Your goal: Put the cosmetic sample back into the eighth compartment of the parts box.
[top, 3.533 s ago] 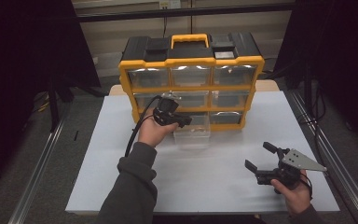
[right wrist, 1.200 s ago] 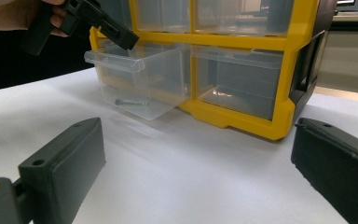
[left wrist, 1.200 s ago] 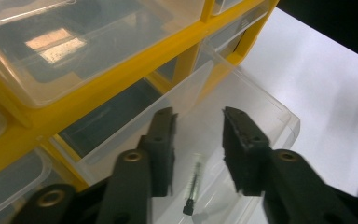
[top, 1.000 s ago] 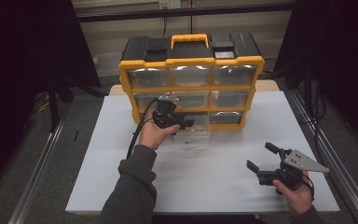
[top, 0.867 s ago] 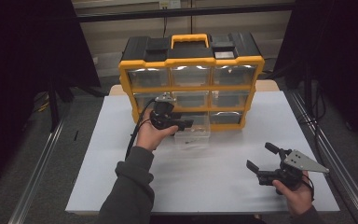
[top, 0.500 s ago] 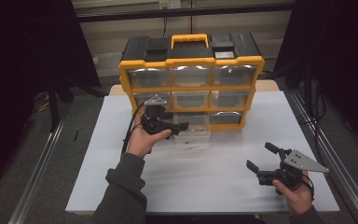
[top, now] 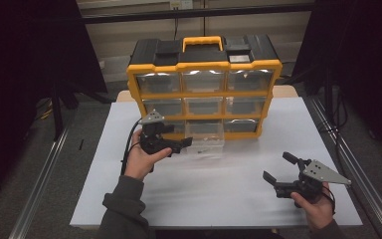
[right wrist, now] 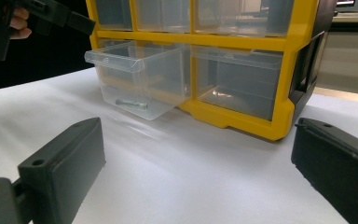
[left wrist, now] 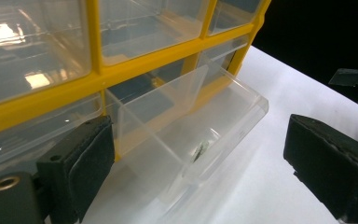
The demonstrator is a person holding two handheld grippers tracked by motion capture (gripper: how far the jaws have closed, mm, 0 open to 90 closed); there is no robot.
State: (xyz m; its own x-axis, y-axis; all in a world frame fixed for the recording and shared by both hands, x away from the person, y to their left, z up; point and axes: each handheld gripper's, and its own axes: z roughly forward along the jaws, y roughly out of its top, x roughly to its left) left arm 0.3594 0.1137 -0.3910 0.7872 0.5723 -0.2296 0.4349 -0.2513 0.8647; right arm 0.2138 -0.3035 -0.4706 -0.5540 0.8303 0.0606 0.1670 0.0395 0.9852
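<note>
Clear plastic drawer (top: 205, 141) stands pulled out of the bottom row of the yellow organizer (top: 204, 89), a small screw (right wrist: 131, 104) lying in it. The left gripper (top: 181, 145), just beside the drawer's left end, has just been opening, nothing between its jaws. The right gripper (top: 277, 173) hovers wide, well apart. To reach the screw well, a gripper should come from above; the drawer's front wall bars a level approach.

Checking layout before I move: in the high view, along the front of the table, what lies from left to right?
Left gripper → pulled-out clear drawer → right gripper.
</note>
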